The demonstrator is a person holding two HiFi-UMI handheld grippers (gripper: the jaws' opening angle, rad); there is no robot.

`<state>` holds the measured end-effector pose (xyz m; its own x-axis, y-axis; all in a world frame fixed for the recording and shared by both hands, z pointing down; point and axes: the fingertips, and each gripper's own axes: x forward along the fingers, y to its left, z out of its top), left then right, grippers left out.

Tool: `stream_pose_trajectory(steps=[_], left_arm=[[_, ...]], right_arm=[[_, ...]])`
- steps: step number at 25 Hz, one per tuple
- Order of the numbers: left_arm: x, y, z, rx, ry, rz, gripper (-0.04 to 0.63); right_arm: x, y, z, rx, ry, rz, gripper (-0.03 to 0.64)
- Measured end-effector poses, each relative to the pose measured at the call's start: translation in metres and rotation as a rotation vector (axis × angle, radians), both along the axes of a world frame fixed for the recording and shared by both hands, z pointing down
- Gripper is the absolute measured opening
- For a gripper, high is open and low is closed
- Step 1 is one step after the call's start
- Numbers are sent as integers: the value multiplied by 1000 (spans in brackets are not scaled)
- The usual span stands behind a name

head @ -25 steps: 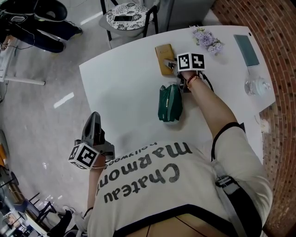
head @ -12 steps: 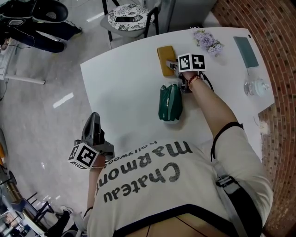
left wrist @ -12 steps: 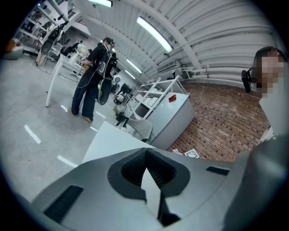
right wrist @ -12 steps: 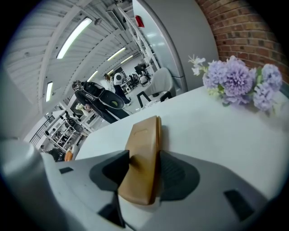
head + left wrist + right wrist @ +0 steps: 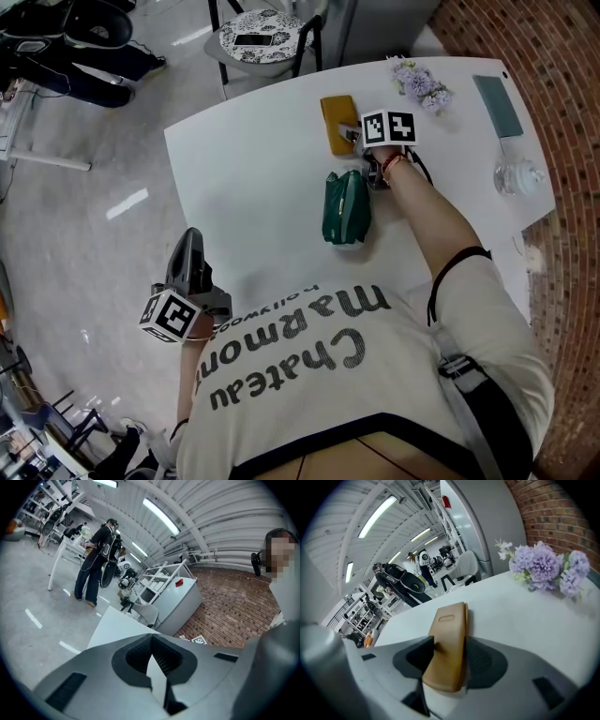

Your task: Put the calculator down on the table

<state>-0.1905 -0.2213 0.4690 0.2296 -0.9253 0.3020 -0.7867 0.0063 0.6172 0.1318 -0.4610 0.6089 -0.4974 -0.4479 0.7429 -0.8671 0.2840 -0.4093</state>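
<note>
The calculator, a flat tan slab, lies on the white table near its far edge. My right gripper points down at its near end. In the right gripper view the calculator sits between the two jaws, which stand wide beside its long edges without squeezing it. My left gripper hangs off the table's near left corner, over the floor. Its jaws meet at the tip with nothing between them.
A dark green pouch lies just below the right gripper. Purple flowers, a teal flat case and a clear glass thing lie at the table's right. A patterned chair stands beyond; a brick wall runs along the right.
The view has shifted slightly. The calculator and both grippers hold their places on and beside the table.
</note>
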Motion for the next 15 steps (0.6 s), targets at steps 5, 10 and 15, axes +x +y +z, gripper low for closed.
stream_pose_trajectory(steps=[5,10,15], left_arm=[[-1,0,1,0,7,-1,2],[0,1,-2,11,-21,17,2],[0,5,-5,31,-22,19,2]], right_arm=[[1,0,0,-1,10,5,219],[1,1,0,-2,28,10,223],[5,2,0,-2,52,37,242]])
